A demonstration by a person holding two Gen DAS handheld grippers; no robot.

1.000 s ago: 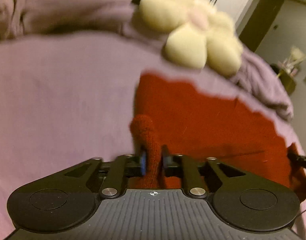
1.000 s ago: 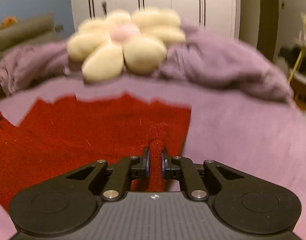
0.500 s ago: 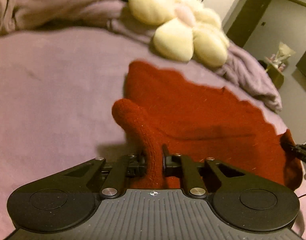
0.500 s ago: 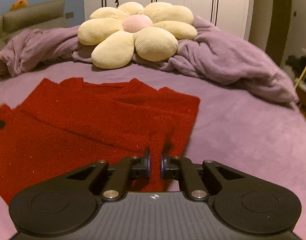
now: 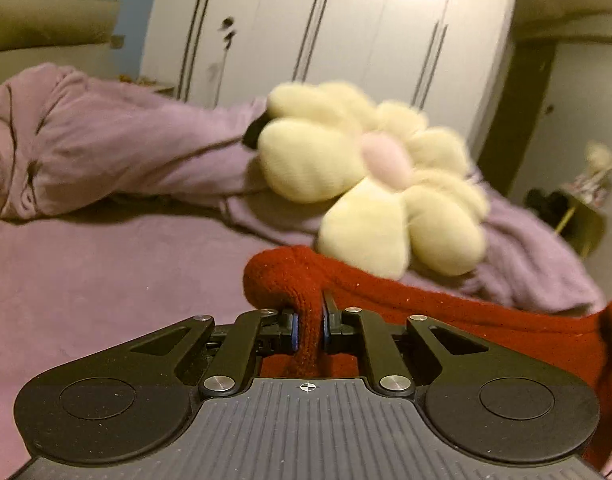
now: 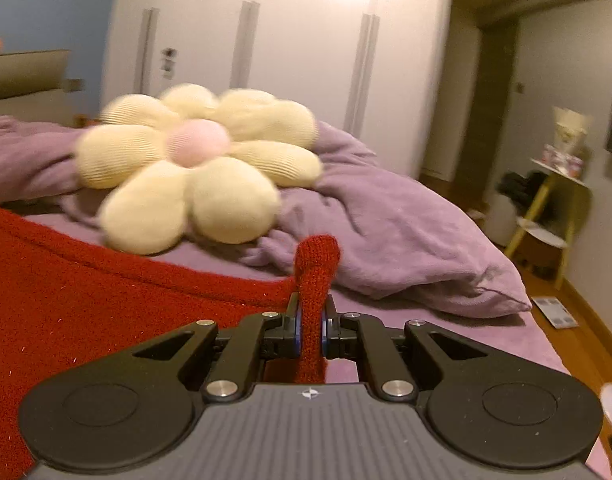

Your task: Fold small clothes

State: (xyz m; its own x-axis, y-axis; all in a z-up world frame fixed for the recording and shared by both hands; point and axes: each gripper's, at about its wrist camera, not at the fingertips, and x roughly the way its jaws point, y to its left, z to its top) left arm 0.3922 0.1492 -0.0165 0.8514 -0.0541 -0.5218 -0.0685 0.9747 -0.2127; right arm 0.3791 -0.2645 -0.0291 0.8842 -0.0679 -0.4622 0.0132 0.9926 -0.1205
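Two corners of the red knitted garment point(image 6: 106, 300) are pinched, one in the left hand-held gripper point(image 5: 309, 330), one in the right hand-held gripper point(image 6: 311, 330), holding it above the purple bed point(image 5: 106, 272); soft, light, sagging knit, best gripped at corners.

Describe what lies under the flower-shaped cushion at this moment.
The flower cushion rests on a rumpled purple blanket piled at the far side of the purple-covered bed. Whatever is beneath that blanket is covered. The red knit garment stops short of the cushion.
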